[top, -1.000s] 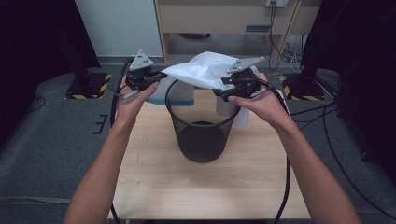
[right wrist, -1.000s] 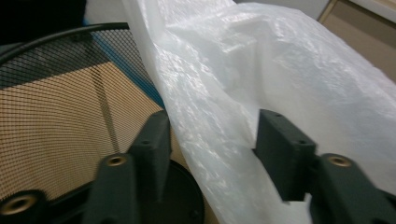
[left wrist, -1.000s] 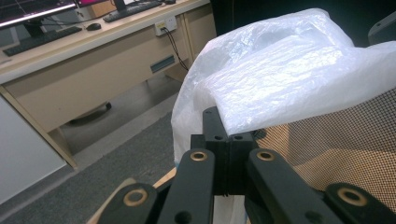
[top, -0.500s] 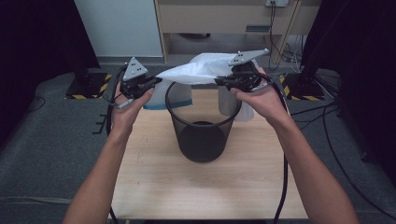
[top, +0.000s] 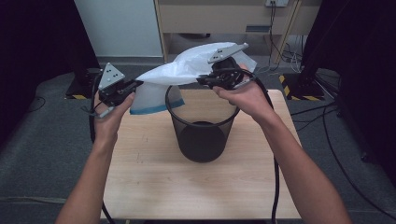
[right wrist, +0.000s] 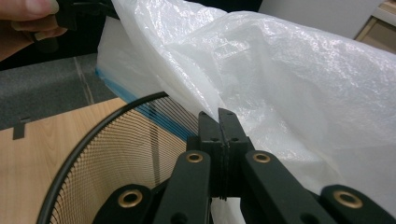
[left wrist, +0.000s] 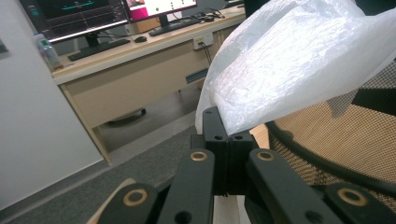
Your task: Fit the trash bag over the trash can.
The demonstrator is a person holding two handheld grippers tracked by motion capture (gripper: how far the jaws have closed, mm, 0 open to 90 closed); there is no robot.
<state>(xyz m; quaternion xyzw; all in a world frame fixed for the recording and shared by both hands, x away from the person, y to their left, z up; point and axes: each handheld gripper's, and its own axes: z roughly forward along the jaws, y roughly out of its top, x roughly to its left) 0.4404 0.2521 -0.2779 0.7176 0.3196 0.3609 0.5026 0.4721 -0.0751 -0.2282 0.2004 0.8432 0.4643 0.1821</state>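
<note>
A white plastic bag [top: 187, 70] with a blue-edged hem hangs stretched over a black mesh wastebasket [top: 203, 140] on the wooden table [top: 154, 182]. My left gripper [top: 134, 86] is left of the basket's rim, shut on the bag's left end. In the left gripper view the bag [left wrist: 303, 60] runs out from the closed jaws, above the mesh rim [left wrist: 327, 161]. My right gripper [top: 203, 80] is above the basket's far rim, shut on the bag's upper part. In the right gripper view its jaws pinch the film [right wrist: 280, 84] just over the rim [right wrist: 107, 122].
The table is small, with grey floor around it and cables [top: 327, 116] trailing at the right. A wooden cabinet [top: 224, 18] and a white panel [top: 121, 28] stand behind. A desk with monitors [left wrist: 93, 14] lies beyond the left gripper.
My left hand has moved out to the left, pulling the bag wider. My right hand has risen a little over the basket's far rim.
</note>
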